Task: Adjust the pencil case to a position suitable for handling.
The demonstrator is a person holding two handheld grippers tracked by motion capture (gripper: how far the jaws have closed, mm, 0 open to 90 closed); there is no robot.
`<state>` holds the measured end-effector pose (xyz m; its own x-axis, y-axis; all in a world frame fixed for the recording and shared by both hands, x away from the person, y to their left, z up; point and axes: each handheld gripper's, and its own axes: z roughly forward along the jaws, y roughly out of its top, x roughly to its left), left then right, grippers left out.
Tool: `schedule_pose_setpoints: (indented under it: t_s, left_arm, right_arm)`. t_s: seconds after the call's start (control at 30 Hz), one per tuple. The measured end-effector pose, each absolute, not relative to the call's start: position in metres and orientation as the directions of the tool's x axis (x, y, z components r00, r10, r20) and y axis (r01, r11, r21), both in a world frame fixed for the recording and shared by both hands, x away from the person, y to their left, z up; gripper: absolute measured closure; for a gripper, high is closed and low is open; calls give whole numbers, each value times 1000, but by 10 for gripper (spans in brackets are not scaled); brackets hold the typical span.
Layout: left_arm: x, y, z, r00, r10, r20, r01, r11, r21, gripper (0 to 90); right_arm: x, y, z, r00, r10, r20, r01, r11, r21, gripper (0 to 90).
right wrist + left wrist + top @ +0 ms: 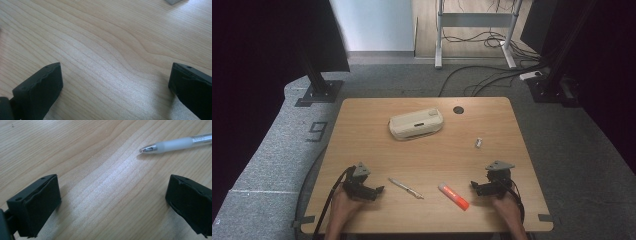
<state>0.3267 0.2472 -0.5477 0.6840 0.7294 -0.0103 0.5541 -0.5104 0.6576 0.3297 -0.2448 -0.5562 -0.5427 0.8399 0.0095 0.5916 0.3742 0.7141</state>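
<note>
My left gripper [378, 190] rests low over the near left of the wooden table [362, 130], held by a hand, jaws pointing right. In the left gripper view its jaws [112, 187] stand wide apart over bare wood, open and empty, with the tip of a clear pen [175, 144] just beyond them. That pen [405, 188] lies between the two grippers. To its right lies an orange-red marker [453, 196]. My right gripper [475, 186] sits at the near right with jaws pointing left toward the marker. Seen close, the right gripper [115, 72] is open over bare wood.
A cream, oblong case [416, 124] lies at the middle back of the table. A small white object [479, 143] sits right of centre, and its corner [172, 1] shows in the right gripper view. A black cable hole [458, 109] is near the far edge.
</note>
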Motion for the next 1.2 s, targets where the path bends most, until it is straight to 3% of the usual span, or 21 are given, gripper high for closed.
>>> schedule_pose_setpoints:
  t_s: [1.2]
  left_arm:
    - [340,242,-537,685,727,-49,555,-476,682,0]
  right_arm:
    - [330,-244,-556,-541,841,11,593,372,714,0]
